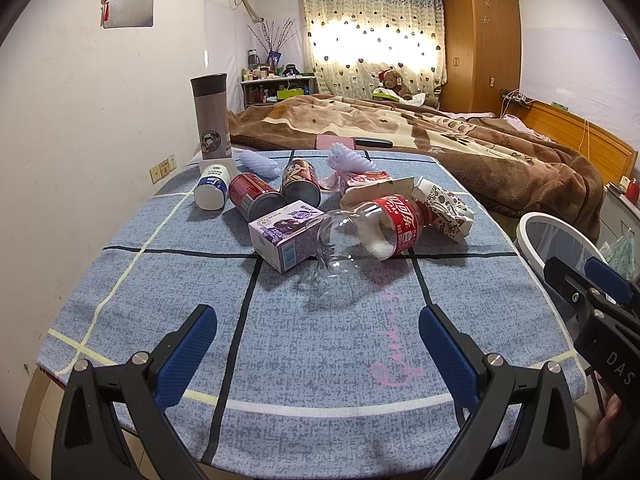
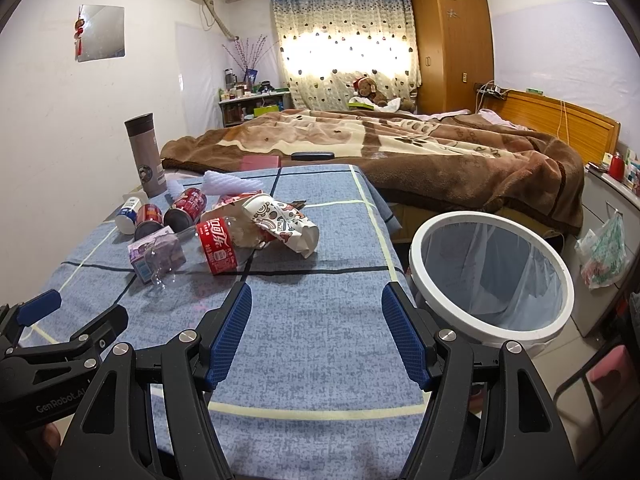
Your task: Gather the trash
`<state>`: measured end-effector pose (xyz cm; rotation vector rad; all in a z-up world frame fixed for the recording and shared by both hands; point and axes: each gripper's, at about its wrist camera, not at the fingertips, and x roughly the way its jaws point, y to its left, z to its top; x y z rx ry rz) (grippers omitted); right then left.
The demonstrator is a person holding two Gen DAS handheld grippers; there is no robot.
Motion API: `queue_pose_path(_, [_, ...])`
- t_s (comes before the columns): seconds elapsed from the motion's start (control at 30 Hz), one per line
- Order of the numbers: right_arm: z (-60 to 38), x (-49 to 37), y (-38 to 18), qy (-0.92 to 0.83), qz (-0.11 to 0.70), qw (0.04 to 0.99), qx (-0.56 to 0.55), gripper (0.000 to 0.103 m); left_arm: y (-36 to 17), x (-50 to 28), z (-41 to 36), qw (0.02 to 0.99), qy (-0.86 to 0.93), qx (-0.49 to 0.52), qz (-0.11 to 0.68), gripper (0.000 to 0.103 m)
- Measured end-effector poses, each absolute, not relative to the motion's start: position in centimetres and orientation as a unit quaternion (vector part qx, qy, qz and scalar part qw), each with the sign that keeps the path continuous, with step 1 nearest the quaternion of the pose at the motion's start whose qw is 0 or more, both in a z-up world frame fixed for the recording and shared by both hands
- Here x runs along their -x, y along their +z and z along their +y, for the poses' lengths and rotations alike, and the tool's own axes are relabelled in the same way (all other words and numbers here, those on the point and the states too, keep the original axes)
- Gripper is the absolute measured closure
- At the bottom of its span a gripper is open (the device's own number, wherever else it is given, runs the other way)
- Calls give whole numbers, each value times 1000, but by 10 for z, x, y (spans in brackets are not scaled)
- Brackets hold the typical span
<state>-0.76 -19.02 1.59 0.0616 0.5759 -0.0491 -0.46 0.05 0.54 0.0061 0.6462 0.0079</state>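
Both grippers are held above the near edge of the surface (image 1: 320,360), well apart from the trash. The jaws of the left gripper (image 1: 318,344) are spread wide and hold nothing; the jaws of the right gripper (image 2: 316,330) are likewise wide and empty.

The trash is piled at the middle and far left of the surface: a clear bottle (image 1: 368,236) on its side, a purple carton (image 1: 286,238) touching it, two cans (image 1: 256,196) lying flat, a white bottle (image 1: 212,192), a crumpled paper bag (image 2: 284,222) and white foam netting (image 1: 350,160). The bin (image 2: 492,280), lined with a bag, stands off the right edge of the surface and appears empty.

Risks, as judged:
- The bottle and cans are round and lie flat; rolling is likely if they are nudged rather than clamped.
- The bottle is thin-walled and may be squeezed out of the jaws.
- The items touch, so neighbours may be dragged or knocked off the edge.
- An upright flask (image 1: 211,116) stands behind the pile and could be toppled or taken for trash.

Legible writing: "DAS" on the right gripper seen from the left wrist view; "GenRobot.AI" on the left gripper seen from the right wrist view. The bottle label is red with white characters, not legible here.
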Motion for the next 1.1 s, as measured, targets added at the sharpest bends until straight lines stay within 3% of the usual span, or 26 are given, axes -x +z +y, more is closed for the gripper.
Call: queue_pose_path(1.1, [-195, -14, 10, -23, 292, 956, -26, 34, -1, -21, 21, 941, -16, 9, 337, 1])
